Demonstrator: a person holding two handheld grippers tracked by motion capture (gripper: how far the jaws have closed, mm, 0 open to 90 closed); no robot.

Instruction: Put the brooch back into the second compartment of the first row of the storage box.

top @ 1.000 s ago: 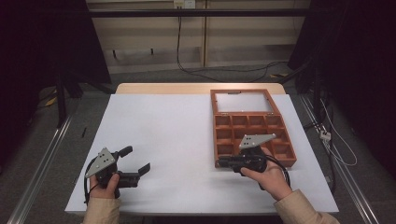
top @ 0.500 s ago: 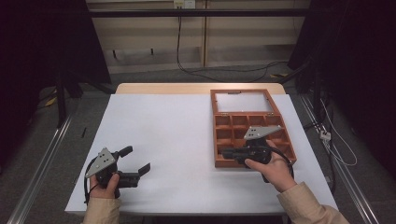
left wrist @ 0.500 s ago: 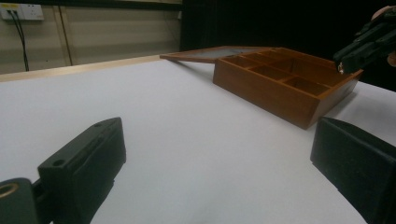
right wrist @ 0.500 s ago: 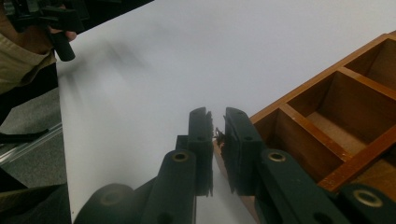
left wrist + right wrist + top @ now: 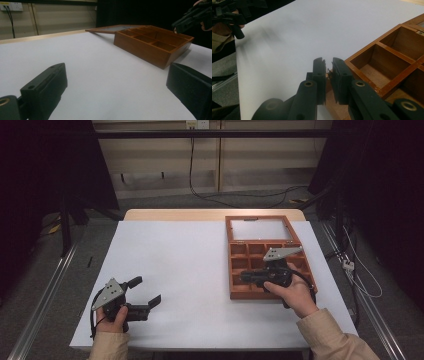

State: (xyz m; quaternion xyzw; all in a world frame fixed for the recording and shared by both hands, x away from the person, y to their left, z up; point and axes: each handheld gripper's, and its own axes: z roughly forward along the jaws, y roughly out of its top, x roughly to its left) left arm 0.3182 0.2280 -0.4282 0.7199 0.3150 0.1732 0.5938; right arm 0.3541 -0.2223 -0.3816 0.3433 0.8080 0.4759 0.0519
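The right hand-held gripper (image 5: 246,276), clenched with something tiny between its pads, hovers over the wooden box (image 5: 242,290); next likely a compartment drop. The left hand-held gripper (image 5: 150,294) rests released.

I look for words, numbers or signs, and I find none I can read. My wooden box (image 5: 270,262) has bare brown walls with no label. The white table top (image 5: 175,265) beside the box has no writing on it. The wall sockets (image 5: 11,6) behind the box are too small and blurry for me to read anything on them.
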